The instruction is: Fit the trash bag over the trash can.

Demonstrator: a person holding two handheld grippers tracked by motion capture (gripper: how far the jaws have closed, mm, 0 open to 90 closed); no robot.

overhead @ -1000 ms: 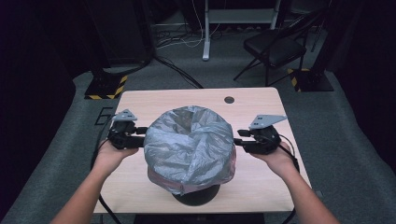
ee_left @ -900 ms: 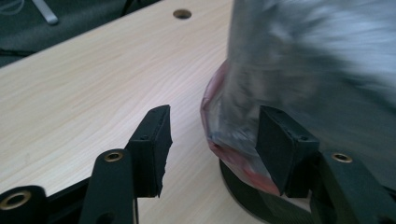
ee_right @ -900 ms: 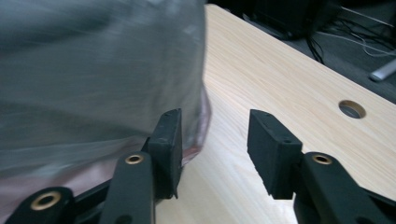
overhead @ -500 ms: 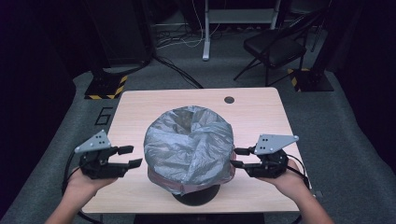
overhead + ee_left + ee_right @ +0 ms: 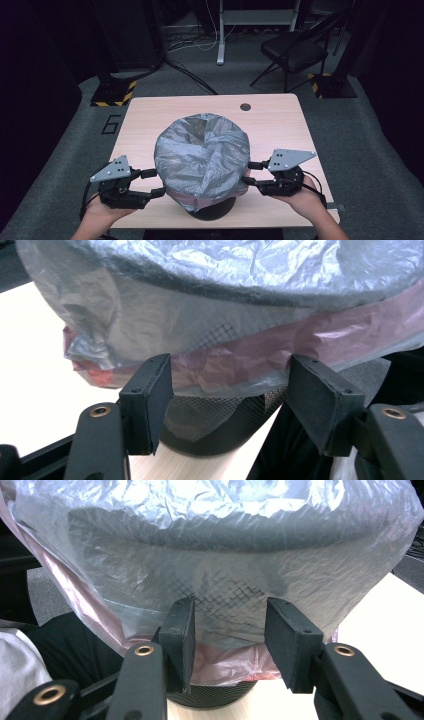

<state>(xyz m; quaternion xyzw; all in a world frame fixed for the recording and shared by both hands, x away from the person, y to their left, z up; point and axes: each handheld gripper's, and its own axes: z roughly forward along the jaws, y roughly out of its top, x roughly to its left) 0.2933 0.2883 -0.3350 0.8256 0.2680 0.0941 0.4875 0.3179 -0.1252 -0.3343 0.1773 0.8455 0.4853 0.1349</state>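
A dim studio with grey carpet surrounds one pale wooden table (image 5: 150, 120); in the high view the landmark is the single black mesh wastebasket (image 5: 215, 210) standing at the table's near edge, dressed in one grey plastic bin liner (image 5: 202, 155) whose pinkish hem (image 5: 182, 197) hangs below the rim. Left of the basket, the left gripper (image 5: 156, 182) points at the liner's lower skirt with its jaws apart and nothing between them; they have just been opening. Right of the basket, the right gripper (image 5: 248, 174) stands at the liner's side, jaws moderately apart, having just eased wider, its tips close against the film. Beyond the basket, one folding chair (image 5: 295, 47) and one cable hole (image 5: 245, 106) in the tabletop. In the left gripper view, two black pads (image 5: 150, 400) flank the hem (image 5: 240, 365) without pressing it, bare mesh (image 5: 210, 415) showing beneath. In the right gripper view, two pads (image 5: 292, 640) straddle the grey film (image 5: 230, 580) over the mesh, apparently not pinching. Risks as I judge them: a careless bite could tear the thin film or snag the mesh; an uneven pull from one side could drag the liner off the rim or tip the light basket off the near edge.
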